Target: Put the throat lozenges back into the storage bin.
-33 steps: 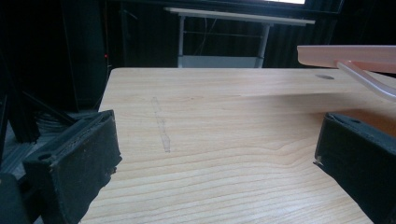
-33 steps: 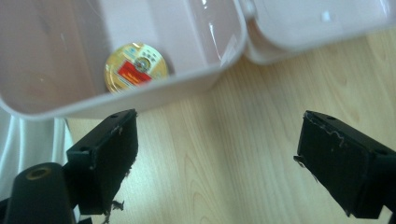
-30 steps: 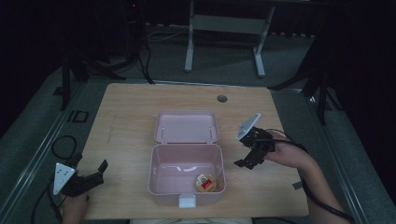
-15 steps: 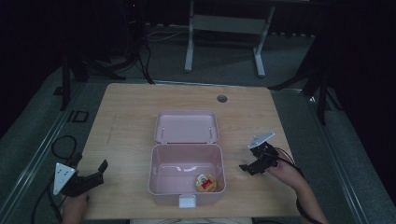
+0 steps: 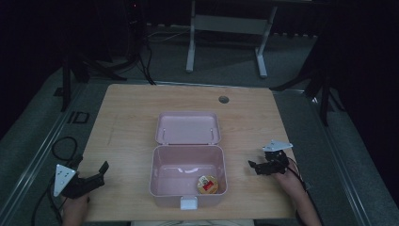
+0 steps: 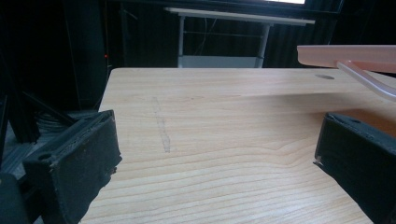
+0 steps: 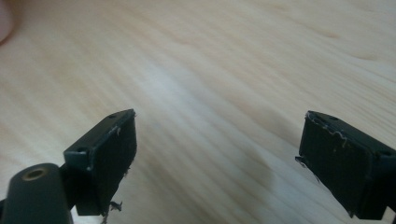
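Pink box open w/ snack inside.

One pink box, one round snack, two grippers, one table.

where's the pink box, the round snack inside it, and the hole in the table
pink box (image 5: 187, 203), high view, its front wall by the latch
round snack (image 5: 207, 184), high view, middle of its top
hole (image 5: 223, 99), high view, its centre near the table's far edge
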A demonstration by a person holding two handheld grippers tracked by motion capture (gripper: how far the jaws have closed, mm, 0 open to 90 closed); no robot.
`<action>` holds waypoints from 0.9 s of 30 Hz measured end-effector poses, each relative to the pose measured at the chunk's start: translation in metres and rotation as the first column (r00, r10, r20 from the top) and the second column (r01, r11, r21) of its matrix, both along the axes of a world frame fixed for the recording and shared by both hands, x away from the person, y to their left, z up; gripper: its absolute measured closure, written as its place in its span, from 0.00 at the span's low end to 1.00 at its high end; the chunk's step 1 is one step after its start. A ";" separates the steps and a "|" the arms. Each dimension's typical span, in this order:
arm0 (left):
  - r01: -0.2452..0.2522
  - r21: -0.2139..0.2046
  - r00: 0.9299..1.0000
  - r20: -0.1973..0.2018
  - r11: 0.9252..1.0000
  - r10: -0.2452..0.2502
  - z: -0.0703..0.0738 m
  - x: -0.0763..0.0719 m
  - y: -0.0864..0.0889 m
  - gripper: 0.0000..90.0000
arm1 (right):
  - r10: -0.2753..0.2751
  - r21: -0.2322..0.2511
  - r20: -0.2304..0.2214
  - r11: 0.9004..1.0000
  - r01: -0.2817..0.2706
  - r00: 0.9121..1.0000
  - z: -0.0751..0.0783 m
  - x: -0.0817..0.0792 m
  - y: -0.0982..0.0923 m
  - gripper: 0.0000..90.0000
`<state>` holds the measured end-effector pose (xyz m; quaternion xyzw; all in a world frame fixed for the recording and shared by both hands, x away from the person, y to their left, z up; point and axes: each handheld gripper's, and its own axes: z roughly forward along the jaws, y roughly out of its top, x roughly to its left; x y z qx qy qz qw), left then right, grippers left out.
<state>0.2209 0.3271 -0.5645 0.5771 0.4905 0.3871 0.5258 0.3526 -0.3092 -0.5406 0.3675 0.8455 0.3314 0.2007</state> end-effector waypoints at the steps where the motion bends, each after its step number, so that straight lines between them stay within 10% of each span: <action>1: 0.000 0.000 1.000 0.000 1.000 0.000 0.000 0.000 0.000 0.00 | 0.000 0.000 0.000 1.000 0.000 1.000 0.000 0.000 0.000 0.12; 15: -0.001 -0.003 1.000 0.004 1.000 0.001 0.000 0.000 0.000 0.00 | -0.272 0.074 0.054 0.961 0.268 0.961 -0.007 -0.006 -0.029 0.12; 27: 0.001 -0.008 1.000 0.004 1.000 -0.001 0.000 0.000 0.000 0.00 | -0.409 0.176 -0.006 0.898 0.404 0.912 -0.009 0.000 -0.056 0.12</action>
